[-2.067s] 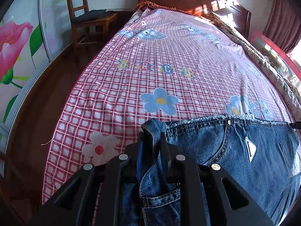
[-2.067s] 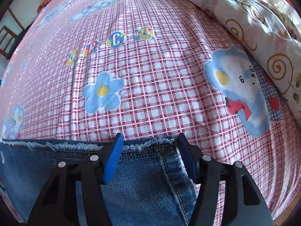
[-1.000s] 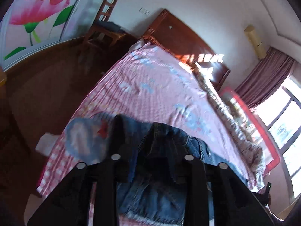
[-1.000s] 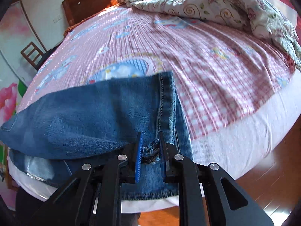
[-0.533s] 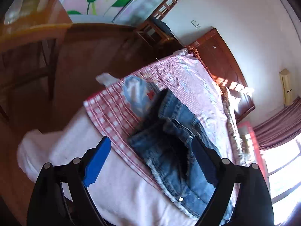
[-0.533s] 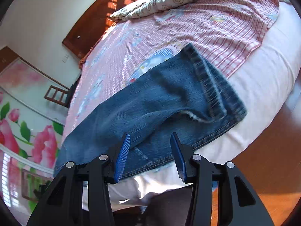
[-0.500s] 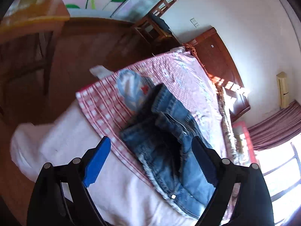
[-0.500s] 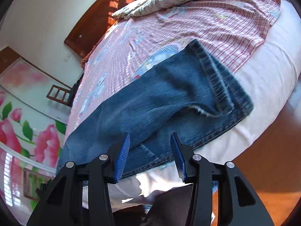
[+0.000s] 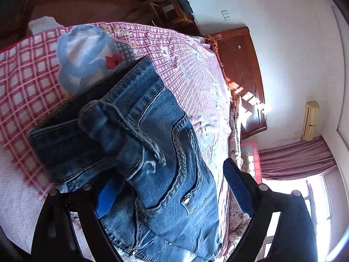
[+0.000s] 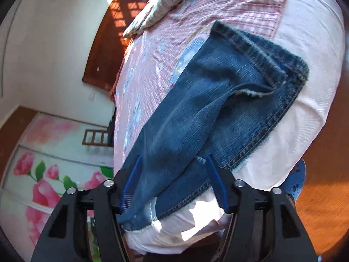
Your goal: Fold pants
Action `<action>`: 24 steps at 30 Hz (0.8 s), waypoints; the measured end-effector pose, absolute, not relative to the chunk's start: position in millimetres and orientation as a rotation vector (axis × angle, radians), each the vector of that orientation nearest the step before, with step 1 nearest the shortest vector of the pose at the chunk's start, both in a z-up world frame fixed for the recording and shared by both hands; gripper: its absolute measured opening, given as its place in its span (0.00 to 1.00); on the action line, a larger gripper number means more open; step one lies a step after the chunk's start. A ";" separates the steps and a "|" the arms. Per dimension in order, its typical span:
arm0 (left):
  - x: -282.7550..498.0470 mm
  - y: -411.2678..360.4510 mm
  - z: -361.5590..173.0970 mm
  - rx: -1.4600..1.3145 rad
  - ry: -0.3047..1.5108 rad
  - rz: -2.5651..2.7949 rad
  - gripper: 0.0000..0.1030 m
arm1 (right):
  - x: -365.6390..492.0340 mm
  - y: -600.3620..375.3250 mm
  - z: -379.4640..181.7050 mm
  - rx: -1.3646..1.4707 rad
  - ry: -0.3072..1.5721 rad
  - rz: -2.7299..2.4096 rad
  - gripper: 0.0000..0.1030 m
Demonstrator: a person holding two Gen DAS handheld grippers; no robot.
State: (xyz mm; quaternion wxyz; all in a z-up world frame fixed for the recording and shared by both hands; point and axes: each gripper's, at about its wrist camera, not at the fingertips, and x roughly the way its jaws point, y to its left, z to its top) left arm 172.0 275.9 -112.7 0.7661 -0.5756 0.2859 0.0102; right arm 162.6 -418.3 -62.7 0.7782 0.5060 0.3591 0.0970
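Blue denim pants (image 9: pixel 139 144) lie folded lengthwise along the near edge of the bed. In the left wrist view the waistband and pocket end fills the middle. My left gripper (image 9: pixel 170 190) is open, its blue pads on either side of the waist end, not clamped. In the right wrist view the leg hems (image 10: pixel 261 65) lie on the mattress edge. My right gripper (image 10: pixel 174 183) is open, its pads straddling the leg fabric without pinching it.
The bed has a pink checked sheet (image 9: pixel 26 69) over a white mattress (image 10: pixel 305 87). A wooden headboard (image 9: pixel 242 69), a wooden chair (image 9: pixel 174 6) and a flowered wardrobe (image 10: pixel 43 163) stand around it. A patterned quilt (image 10: pixel 170 2) lies at the bed's far side.
Both grippers carried the pants over into a fold, then opened and let go. Since half a second ago both have moved closer to the pants, open jaws now around the fabric.
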 end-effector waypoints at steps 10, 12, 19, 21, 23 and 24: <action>199.0 274.6 -107.0 -1.204 0.649 0.016 0.86 | 191.2 -444.5 -95.3 1.361 0.740 0.119 0.59; 196.6 274.8 -107.3 -1.195 0.656 0.017 0.85 | 203.2 -439.3 -101.5 1.358 0.771 0.094 0.45; 208.4 283.4 -95.2 -1.160 0.697 0.031 0.29 | 232.5 -431.8 -96.3 1.340 0.728 0.140 0.02; 209.4 286.4 -67.6 -1.114 0.592 -0.042 0.17 | 241.4 -432.1 -54.0 1.234 0.625 0.232 0.02; 205.3 282.3 -39.8 -1.065 0.493 -0.138 0.17 | 240.1 -429.5 -5.8 1.082 0.510 0.320 0.02; 200.3 278.8 -30.7 -1.019 0.453 -0.165 0.17 | 233.9 -429.2 7.7 1.054 0.467 0.360 0.01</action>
